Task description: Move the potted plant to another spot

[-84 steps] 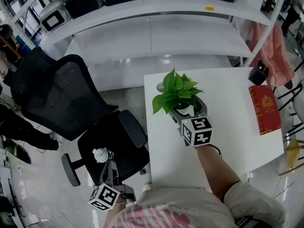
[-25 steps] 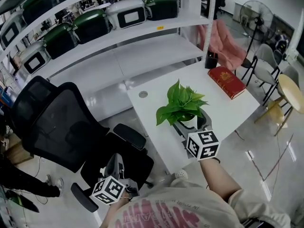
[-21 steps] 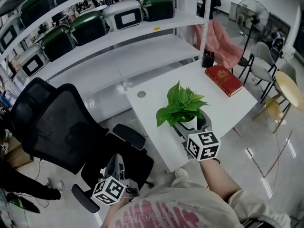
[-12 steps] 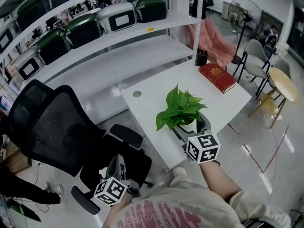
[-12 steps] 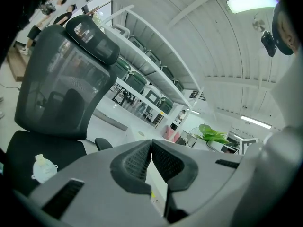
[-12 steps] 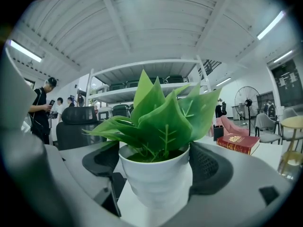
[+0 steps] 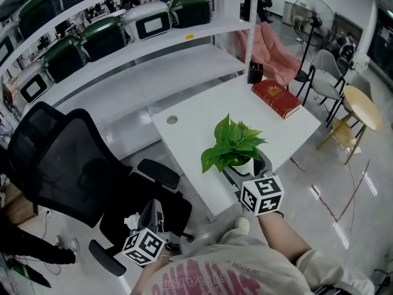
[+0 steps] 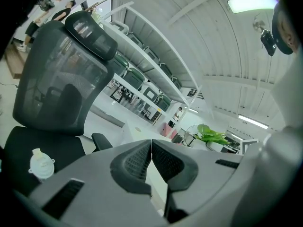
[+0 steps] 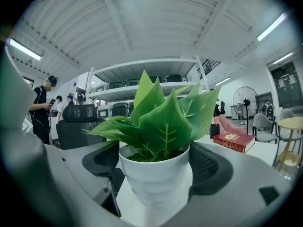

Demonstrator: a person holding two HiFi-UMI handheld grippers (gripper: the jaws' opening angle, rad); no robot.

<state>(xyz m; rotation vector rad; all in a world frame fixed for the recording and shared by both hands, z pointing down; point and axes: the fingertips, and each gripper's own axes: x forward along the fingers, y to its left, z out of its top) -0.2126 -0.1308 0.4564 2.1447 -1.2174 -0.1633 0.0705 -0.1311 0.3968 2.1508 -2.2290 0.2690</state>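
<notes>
The potted plant (image 7: pixel 232 145), green leaves in a white ribbed pot (image 9: pixel 155 176), sits between the jaws of my right gripper (image 7: pixel 245 165). In the right gripper view the dark pads (image 9: pixel 209 167) press on both sides of the pot, so the right gripper (image 9: pixel 156 171) is shut on it. The plant hangs over the near edge of the white table (image 7: pixel 196 115); I cannot tell whether the pot touches the top. My left gripper (image 7: pixel 153 217) is low at the left over the chair seat. Its jaws are shut with nothing between them (image 8: pixel 151 161).
A black office chair (image 7: pixel 67 158) stands left of the table, with a small white object (image 8: pixel 41 163) on its seat. A red book (image 7: pixel 276 98) and a black holder (image 7: pixel 255 75) lie at the table's far end. Shelves with green cases, a fan and a round yellow table (image 7: pixel 362 100) surround it.
The head view has swung, so the table and book now lie further up and left. The plant stays in the right gripper, a little nearer the table's front edge. The left gripper stays shut.
</notes>
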